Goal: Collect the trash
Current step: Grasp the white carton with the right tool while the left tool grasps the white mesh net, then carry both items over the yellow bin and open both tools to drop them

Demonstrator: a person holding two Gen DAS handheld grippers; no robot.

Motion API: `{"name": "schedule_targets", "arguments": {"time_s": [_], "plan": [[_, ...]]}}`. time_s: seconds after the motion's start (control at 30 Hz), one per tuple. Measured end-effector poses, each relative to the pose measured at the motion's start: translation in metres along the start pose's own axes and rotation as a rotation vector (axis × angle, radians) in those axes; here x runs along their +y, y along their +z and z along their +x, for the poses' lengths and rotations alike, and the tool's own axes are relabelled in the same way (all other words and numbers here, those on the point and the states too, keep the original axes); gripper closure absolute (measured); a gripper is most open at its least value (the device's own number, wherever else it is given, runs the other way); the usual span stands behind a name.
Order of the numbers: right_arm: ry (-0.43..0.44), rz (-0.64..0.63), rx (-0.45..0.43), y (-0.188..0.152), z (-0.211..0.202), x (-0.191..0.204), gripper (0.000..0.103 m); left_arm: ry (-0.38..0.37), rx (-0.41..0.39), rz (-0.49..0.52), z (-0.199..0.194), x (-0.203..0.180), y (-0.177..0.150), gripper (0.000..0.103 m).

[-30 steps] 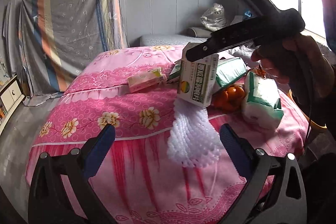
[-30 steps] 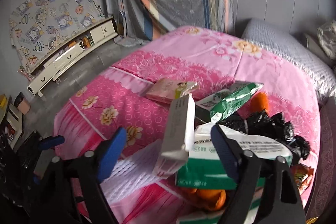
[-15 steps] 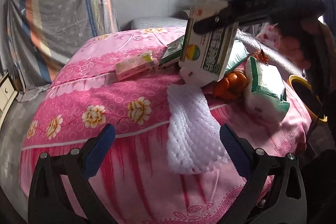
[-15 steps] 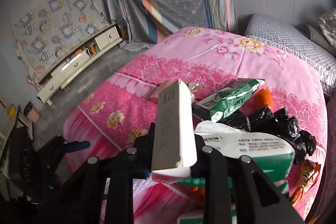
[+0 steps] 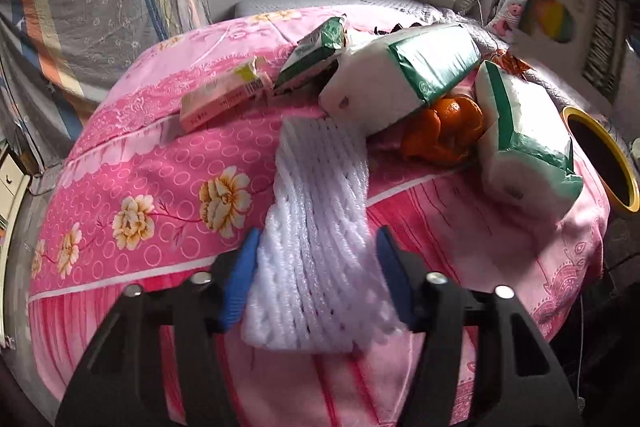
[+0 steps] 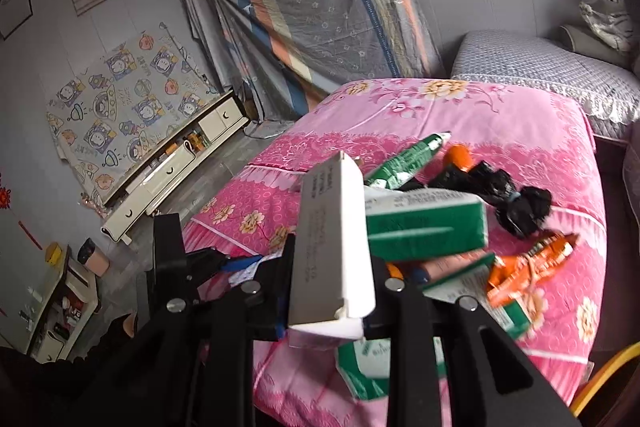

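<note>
No readable text: print on the white box [image 6: 332,243] and green packs [image 6: 424,227] too blurred.

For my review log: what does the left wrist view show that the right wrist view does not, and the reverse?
Only the left wrist view shows the white foam net between the left gripper fingers, the orange peels and the yellow-rimmed bin. Only the right wrist view shows the black bag, the orange wrapper and the cabinet. Both show the pink bedspread and the white box clamped in the right gripper.
</note>
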State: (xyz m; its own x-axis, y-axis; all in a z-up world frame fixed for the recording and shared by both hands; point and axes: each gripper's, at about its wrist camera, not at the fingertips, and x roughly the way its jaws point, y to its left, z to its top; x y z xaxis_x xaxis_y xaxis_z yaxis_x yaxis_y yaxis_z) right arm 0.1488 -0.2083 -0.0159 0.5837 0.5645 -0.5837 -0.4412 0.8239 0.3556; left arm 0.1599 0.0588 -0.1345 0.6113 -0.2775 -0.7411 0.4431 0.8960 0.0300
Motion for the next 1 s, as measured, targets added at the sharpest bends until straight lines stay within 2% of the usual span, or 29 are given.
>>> {"name": "schedule_targets", "arguments": {"time_s": [0.03, 0.1, 0.33, 0.5, 0.67, 0.77, 0.93, 1.0], "plan": [[0.004, 0.016, -0.006, -0.004, -0.007, -0.005, 0.080, 0.006, -0.001, -0.003, -0.001, 0.001, 0.000, 0.061], [0.008, 0.048, -0.015, -0.013, -0.017, -0.013, 0.080, 0.012, -0.018, -0.015, -0.007, 0.003, 0.000, 0.079], [-0.003, 0.173, -0.066, -0.050, -0.051, -0.046, 0.080, 0.032, -0.188, -0.060, -0.058, 0.010, -0.006, 0.080], [-0.047, 0.268, -0.091, -0.074, -0.067, -0.073, 0.080, 0.002, -0.291, -0.123, -0.087, 0.008, -0.005, 0.080], [-0.144, 0.353, -0.163, -0.092, -0.096, -0.105, 0.080, -0.061, -0.340, -0.076, -0.105, -0.023, 0.015, 0.080], [-0.242, 0.399, -0.237, -0.100, -0.126, -0.125, 0.080, -0.124, -0.349, -0.025, -0.106, -0.045, 0.031, 0.080], [-0.513, 0.448, -0.342, -0.120, -0.176, -0.157, 0.080, -0.230, -0.352, 0.075, -0.096, -0.096, 0.063, 0.080], [-0.587, 0.472, -0.362, -0.132, -0.190, -0.169, 0.080, -0.272, -0.347, 0.127, -0.089, -0.120, 0.077, 0.080]]}}
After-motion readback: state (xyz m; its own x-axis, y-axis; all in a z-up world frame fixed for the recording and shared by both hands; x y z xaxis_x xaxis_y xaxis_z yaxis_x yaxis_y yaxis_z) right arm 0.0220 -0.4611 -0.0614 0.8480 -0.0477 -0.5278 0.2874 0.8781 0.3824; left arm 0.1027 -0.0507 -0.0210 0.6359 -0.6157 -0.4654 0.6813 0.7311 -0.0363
